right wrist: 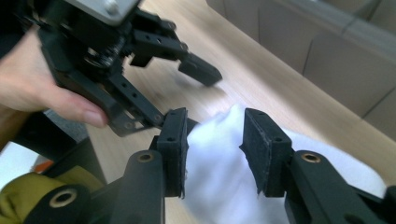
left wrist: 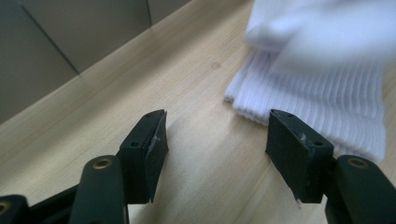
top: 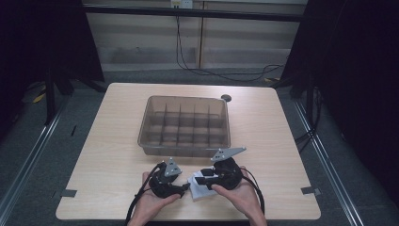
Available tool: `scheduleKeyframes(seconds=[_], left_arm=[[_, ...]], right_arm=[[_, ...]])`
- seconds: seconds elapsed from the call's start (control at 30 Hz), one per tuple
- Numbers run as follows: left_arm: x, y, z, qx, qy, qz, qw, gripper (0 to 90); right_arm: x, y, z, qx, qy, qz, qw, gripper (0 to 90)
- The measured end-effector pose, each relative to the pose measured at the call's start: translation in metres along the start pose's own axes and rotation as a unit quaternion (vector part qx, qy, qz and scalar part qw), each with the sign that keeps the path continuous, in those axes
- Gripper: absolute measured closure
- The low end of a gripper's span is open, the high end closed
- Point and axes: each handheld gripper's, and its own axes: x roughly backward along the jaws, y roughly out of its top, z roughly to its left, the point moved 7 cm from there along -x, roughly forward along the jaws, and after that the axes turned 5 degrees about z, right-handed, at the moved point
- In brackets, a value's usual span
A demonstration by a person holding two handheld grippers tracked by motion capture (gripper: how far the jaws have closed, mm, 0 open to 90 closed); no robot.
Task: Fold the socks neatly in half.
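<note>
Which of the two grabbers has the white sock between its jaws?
The right gripper: the white ribbed sock bulges up between its jaws. The left gripper has just bare wooden table between its jaws, the sock beside it.

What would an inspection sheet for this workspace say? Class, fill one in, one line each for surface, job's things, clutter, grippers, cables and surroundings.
Surface: light wooden table, tape tabs at its near edges.
Job's things: white ribbed sock lying near the front edge; clear divided bin behind it, compartments look empty.
Clutter: nothing seen.
Grippers: left gripper open beside the sock's cuff; right gripper open, sock between its jaws.
Cables: black cable trailing from the right gripper; more on the floor behind.
Surroundings: dark curtains, pale wall panels.
</note>
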Motion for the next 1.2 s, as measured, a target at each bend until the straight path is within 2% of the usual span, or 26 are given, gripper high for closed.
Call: scheduleKeyframes(seconds=[0.13, 0.27, 0.3, 0.37, 0.5, 0.57, 0.6, 0.67, 0.77, 0.87, 0.93, 1.03, 1.1, 1.2], left_arm=[[0.000, 0.000, 0.000, 0.004, -0.002, 0.000, 1.0000, 38.3], [0.005, 0.002, -0.001, 0.009, -0.011, -0.010, 0.9998, 38.5], [0.007, 0.002, 0.000, 0.004, -0.008, -0.011, 0.9999, 38.7], [0.008, 0.003, 0.000, 0.009, -0.009, -0.015, 0.9998, 38.7], [0.016, 0.007, -0.005, 0.011, -0.019, -0.036, 0.9991, 42.8], [0.021, 0.010, -0.009, 0.008, -0.031, -0.048, 0.9983, 47.8], [0.023, 0.012, -0.011, 0.002, -0.039, -0.052, 0.9979, 50.4], [0.026, 0.015, -0.015, 0.003, -0.051, -0.059, 0.9969, 54.5], [0.025, 0.016, -0.022, -0.007, -0.071, -0.058, 0.9957, 57.8], [0.022, 0.018, -0.028, -0.001, -0.082, -0.061, 0.9948, 52.6], [0.017, 0.018, -0.029, 0.006, -0.083, -0.056, 0.9950, 47.2], [0.014, 0.019, -0.031, 0.005, -0.090, -0.051, 0.9946, 46.4], [0.013, 0.019, -0.032, 0.004, -0.096, -0.050, 0.9941, 47.7], [0.014, 0.018, -0.035, 0.003, -0.112, -0.050, 0.9924, 52.4]], right_arm=[[0.008, 0.003, -0.003, -0.003, -0.005, -0.013, 0.9999, 58.5], [0.013, -0.003, -0.014, -0.005, -0.034, 0.003, 0.9994, 70.4], [0.013, -0.006, -0.017, -0.006, -0.034, 0.006, 0.9994, 72.6], [0.014, -0.012, -0.022, -0.014, -0.035, 0.009, 0.9992, 75.3], [0.004, -0.027, -0.031, -0.020, -0.055, 0.042, 0.9974, 77.3], [-0.002, -0.034, -0.033, -0.024, -0.049, 0.048, 0.9974, 78.2], [-0.005, -0.038, -0.034, -0.027, -0.051, 0.050, 0.9971, 77.9], [-0.010, -0.045, -0.038, -0.033, -0.060, 0.061, 0.9958, 78.3], [-0.016, -0.051, -0.040, -0.040, -0.057, 0.050, 0.9963, 79.1], [-0.015, -0.052, -0.040, -0.045, -0.053, 0.041, 0.9967, 76.7], [-0.012, -0.049, -0.039, -0.034, -0.059, 0.038, 0.9969, 73.3], [-0.001, -0.043, -0.039, -0.034, -0.066, 0.017, 0.9971, 72.9], [0.004, -0.043, -0.042, -0.038, -0.071, 0.009, 0.9967, 73.5], [0.006, -0.048, -0.048, -0.050, -0.084, 0.017, 0.9951, 74.9]])
